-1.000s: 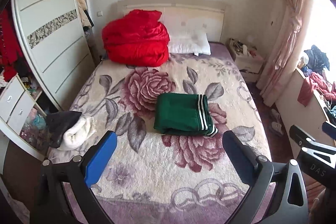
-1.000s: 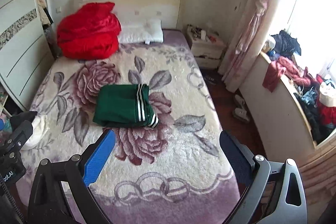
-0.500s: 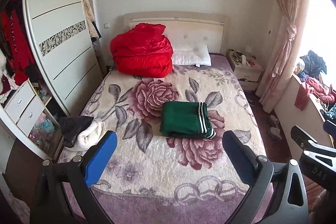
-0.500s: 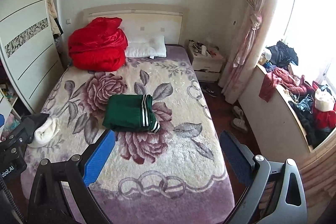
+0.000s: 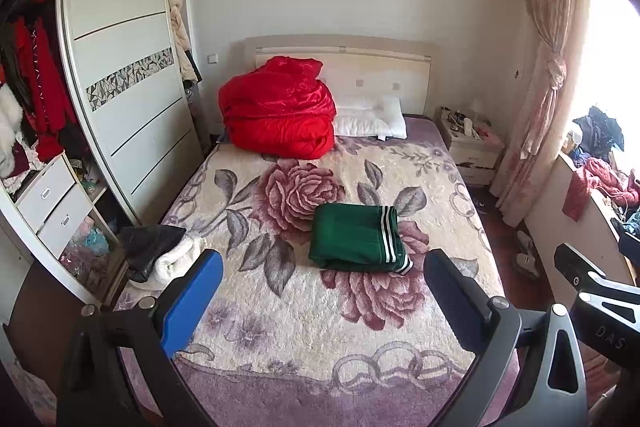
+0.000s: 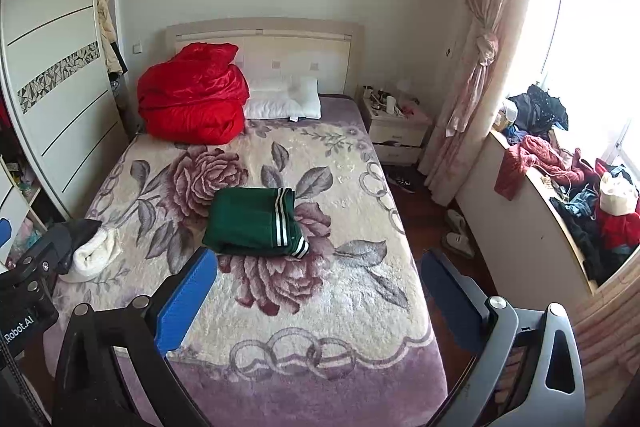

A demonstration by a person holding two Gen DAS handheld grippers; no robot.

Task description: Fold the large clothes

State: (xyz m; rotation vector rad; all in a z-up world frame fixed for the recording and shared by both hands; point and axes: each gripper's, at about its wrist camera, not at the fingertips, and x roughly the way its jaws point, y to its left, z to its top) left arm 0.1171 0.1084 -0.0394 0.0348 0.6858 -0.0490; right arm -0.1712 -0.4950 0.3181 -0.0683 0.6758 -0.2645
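Both grippers hang above the foot of the bed [image 5: 304,367], nothing in either one. The left gripper [image 5: 320,291] has its jaws spread wide and empty; the right gripper [image 6: 316,287] stands the same, wide apart, gripping nothing. And there's the garment: a green garment with white stripes [image 5: 356,239], folded into a neat rectangle, lying mid-bed on the rose-patterned blanket [image 5: 280,307], well apart from both grippers. Up by the headboard [image 5: 380,67] sits a bunched red quilt [image 5: 280,115], a white pillow [image 5: 372,119] just beside it. On the left edge of the blanket, a black-and-white bundle of clothing [image 5: 160,251] lies near the wardrobe [image 5: 124,67]. Over on the right, a nightstand [image 6: 396,127], a tied pink curtain [image 6: 480,59] and clothes heaped on the window ledge [image 6: 560,187].
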